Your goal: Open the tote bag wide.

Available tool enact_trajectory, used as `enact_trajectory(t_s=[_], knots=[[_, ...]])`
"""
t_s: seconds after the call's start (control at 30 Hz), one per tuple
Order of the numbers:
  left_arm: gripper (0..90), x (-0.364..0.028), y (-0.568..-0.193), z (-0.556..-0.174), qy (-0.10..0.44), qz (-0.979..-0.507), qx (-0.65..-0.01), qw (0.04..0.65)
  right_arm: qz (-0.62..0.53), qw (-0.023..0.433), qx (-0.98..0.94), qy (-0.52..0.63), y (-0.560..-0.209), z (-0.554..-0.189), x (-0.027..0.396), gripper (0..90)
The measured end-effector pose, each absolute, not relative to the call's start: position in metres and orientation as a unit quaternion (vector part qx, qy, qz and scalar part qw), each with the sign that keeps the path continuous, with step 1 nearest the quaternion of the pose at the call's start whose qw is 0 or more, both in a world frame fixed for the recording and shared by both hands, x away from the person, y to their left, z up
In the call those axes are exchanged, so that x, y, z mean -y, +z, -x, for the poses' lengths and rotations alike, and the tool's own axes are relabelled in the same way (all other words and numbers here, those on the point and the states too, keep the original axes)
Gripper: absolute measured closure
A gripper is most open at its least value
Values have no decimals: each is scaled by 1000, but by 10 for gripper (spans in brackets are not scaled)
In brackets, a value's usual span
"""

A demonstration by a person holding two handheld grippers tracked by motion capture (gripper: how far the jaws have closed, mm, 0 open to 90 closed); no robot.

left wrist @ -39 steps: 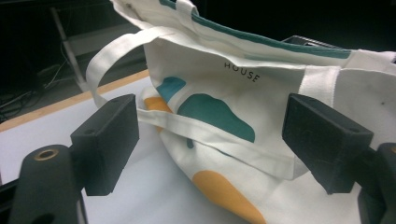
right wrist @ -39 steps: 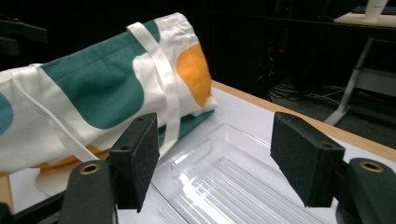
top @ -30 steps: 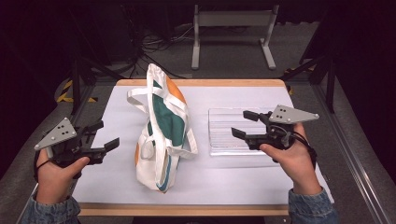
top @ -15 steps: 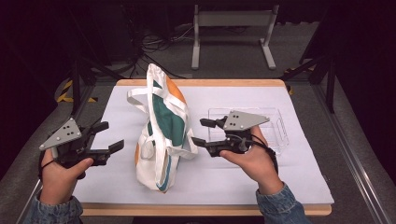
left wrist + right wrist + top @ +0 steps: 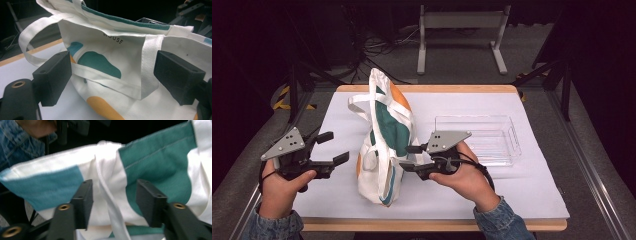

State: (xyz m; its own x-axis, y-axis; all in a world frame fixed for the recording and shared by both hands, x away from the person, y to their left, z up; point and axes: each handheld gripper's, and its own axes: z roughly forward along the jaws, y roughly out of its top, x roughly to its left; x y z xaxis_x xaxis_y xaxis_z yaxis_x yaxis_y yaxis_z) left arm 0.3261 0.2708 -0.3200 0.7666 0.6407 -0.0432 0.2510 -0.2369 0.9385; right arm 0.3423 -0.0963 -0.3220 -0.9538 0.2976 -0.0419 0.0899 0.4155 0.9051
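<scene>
Denim cuffs frame the near edge of the high view, where the person's two hands come up over the table. The left gripper (image 5: 328, 148) is held just beside the left flank of the tote bag (image 5: 384, 145), apart from it, its jaws spread wide with nothing between them. In the left gripper view those jaws stand either side of the bag's printed cloth (white, with teal and orange patches and a small line of lettering) without touching it; a white strap (image 5: 150, 62) runs down the cloth between them.

The right gripper (image 5: 409, 157) has its tips against the bag's right side. Its jaws have just been closing and now stand about half open. In the right gripper view a white handle strap (image 5: 107, 182) and the bag's upper hem lie in the gap between the two pads, but a clear space shows on each side, so the pads do not yet press on the cloth.

The tote bag stands slumped on the white sheet (image 5: 512, 185) that covers the wooden table (image 5: 427, 88), a little left of centre, its handles (image 5: 362, 102) flopped toward the far side. Beyond the right hand, to the bag's right, a clear plastic tray (image 5: 492, 137) lies flat on the sheet. Farther off, past the table's far edge, a grey metal stand (image 5: 459, 22) rests on the dark floor.
</scene>
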Motion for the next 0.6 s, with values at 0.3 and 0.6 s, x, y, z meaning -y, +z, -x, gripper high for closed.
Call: enact_trajectory(t_s=[0.3,0.6], knots=[[167,-264,-321,-325,175,-771,-272,548,-108,109,-840,521,-325,-339,95,851],[223,-242,-322,-322,168,-784,-235,550,-117,111,-833,529,-326,-338,102,881]])
